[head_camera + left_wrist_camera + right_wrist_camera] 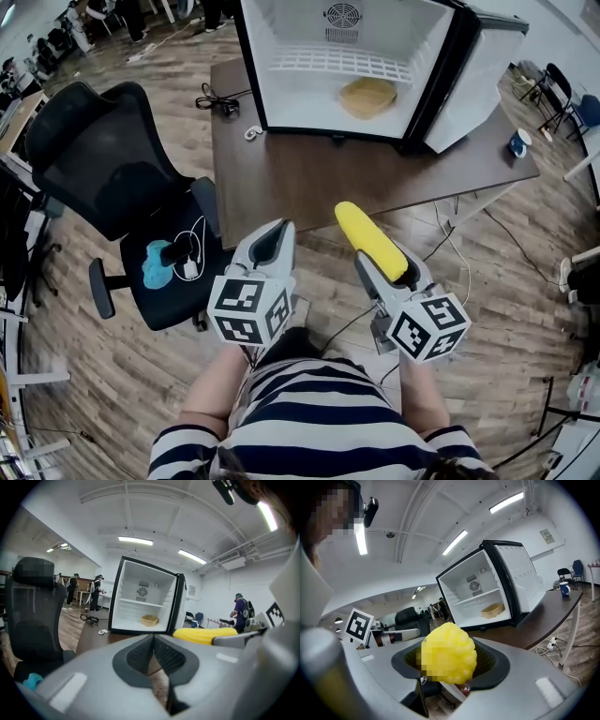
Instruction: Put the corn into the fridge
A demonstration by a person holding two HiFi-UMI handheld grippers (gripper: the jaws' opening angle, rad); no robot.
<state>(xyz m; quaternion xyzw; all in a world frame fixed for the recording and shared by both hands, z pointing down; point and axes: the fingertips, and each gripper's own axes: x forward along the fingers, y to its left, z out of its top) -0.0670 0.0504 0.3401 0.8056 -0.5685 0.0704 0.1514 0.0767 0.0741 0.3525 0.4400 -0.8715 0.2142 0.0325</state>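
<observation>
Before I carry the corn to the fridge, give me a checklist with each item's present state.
1. Corn held in the right tongs: ok, jaws closed on it, its tip sticking out ahead.
2. Fridge door open: ok, swung wide to the right.
3. Room inside: ok, bare floor left of the tan tray; wire shelf bare.
4. Left tongs free: ok, jaws together, nothing between them.
5. Way across the table: ok, bare wood ahead of the opening.
6. Grip firm enough for the carry: cannot tell.
</observation>
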